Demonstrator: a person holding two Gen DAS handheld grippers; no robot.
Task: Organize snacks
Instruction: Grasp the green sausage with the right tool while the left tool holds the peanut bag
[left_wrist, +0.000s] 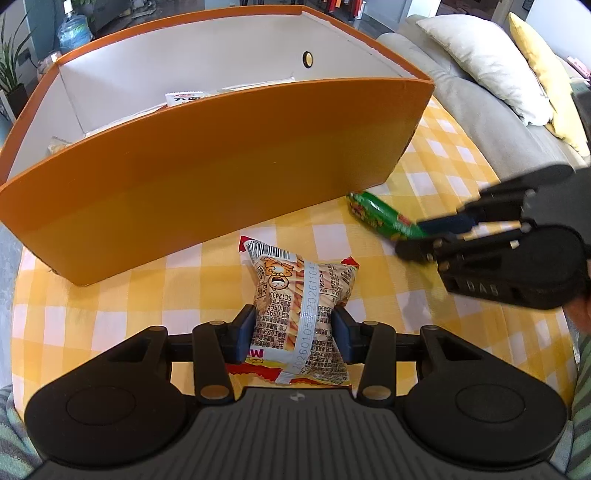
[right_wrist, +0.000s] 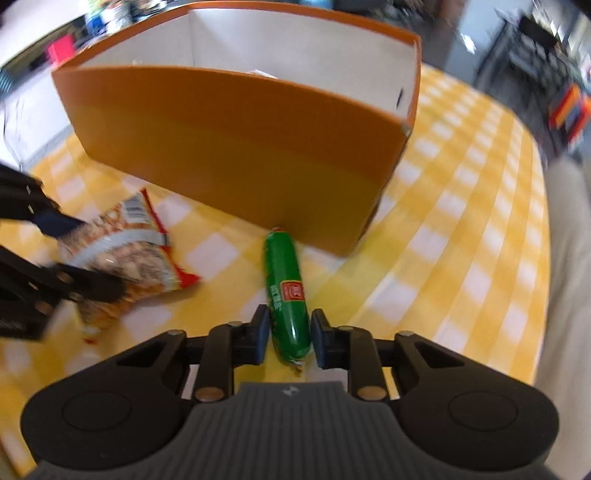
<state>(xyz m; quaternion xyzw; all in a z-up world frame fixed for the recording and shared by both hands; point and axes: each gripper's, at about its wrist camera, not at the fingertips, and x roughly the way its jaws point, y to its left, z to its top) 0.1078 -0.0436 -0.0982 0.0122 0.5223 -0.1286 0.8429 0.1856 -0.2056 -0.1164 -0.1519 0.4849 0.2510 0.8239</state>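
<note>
An orange box (left_wrist: 221, 155) with white inside walls stands on the yellow checked tablecloth; it also shows in the right wrist view (right_wrist: 236, 147). My left gripper (left_wrist: 294, 328) is shut on a puffy snack bag (left_wrist: 303, 295) printed with fries; the bag also shows in the right wrist view (right_wrist: 122, 254). My right gripper (right_wrist: 289, 332) straddles the near end of a green sausage (right_wrist: 286, 291) lying in front of the box, its pads close to the sausage but with small gaps. The sausage also shows in the left wrist view (left_wrist: 380, 214), with the right gripper (left_wrist: 436, 236) at its end.
Inside the box lie a white snack packet (left_wrist: 184, 99) and another item at the left corner (left_wrist: 57, 144). A grey sofa (left_wrist: 461, 96) with white and yellow cushions stands beyond the table's right edge. The tablecloth (right_wrist: 461, 236) stretches right of the box.
</note>
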